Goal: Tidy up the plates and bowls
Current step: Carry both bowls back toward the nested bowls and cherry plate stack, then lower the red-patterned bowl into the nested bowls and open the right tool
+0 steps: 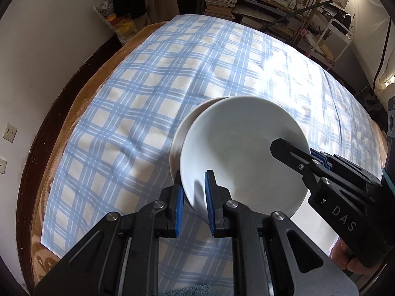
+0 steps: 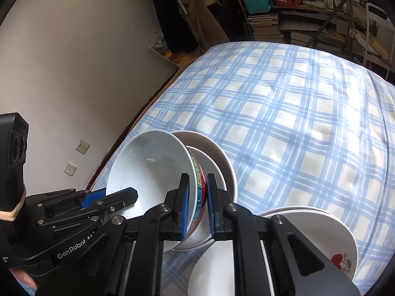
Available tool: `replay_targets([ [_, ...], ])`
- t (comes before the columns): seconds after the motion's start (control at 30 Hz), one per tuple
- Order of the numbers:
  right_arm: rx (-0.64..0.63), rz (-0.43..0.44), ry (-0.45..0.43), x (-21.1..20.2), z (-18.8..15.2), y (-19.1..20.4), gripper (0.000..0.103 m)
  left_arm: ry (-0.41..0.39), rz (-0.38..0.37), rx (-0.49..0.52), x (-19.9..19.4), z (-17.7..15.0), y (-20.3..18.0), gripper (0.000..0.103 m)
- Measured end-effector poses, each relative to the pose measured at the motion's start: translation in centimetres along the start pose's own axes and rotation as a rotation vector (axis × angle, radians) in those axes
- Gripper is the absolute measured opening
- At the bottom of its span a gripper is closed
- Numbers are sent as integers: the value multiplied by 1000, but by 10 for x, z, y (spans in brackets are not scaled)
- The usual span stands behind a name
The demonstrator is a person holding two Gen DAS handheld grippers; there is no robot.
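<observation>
Left gripper [image 1: 195, 204] pinching the near rim of a white bowl [image 1: 244, 157], tilted above a blue checked cloth [image 1: 138, 93]. Right gripper [image 2: 197, 207] clamped on the rim of a patterned bowl [image 2: 197, 192], which sits just at 3 o'clock of the white bowl in the right wrist view, with another white dish [image 2: 222, 157] behind. Stack of white plates [image 2: 321, 229], one bearing a red cherry print, lying on the cloth at 4 o'clock of the patterned bowl. Shelves of books [image 1: 222, 2] at 12 o'clock, beyond the cloth.
</observation>
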State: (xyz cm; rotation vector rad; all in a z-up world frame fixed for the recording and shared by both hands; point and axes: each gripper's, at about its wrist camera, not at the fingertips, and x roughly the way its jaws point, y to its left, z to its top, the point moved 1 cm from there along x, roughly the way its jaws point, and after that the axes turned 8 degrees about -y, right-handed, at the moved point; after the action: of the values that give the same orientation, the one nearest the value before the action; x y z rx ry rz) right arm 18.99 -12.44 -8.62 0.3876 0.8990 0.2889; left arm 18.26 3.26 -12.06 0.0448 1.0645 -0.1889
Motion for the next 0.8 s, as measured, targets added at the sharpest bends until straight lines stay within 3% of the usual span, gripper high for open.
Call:
replay_targets([
  [0.5,-32,-60,42,8,-9,-1,15,17,42,28,15,-2,-6,15],
  [0.8,-24,-53,53,8,-9,-3,15,-5,54,40,10,-1,-6,16],
])
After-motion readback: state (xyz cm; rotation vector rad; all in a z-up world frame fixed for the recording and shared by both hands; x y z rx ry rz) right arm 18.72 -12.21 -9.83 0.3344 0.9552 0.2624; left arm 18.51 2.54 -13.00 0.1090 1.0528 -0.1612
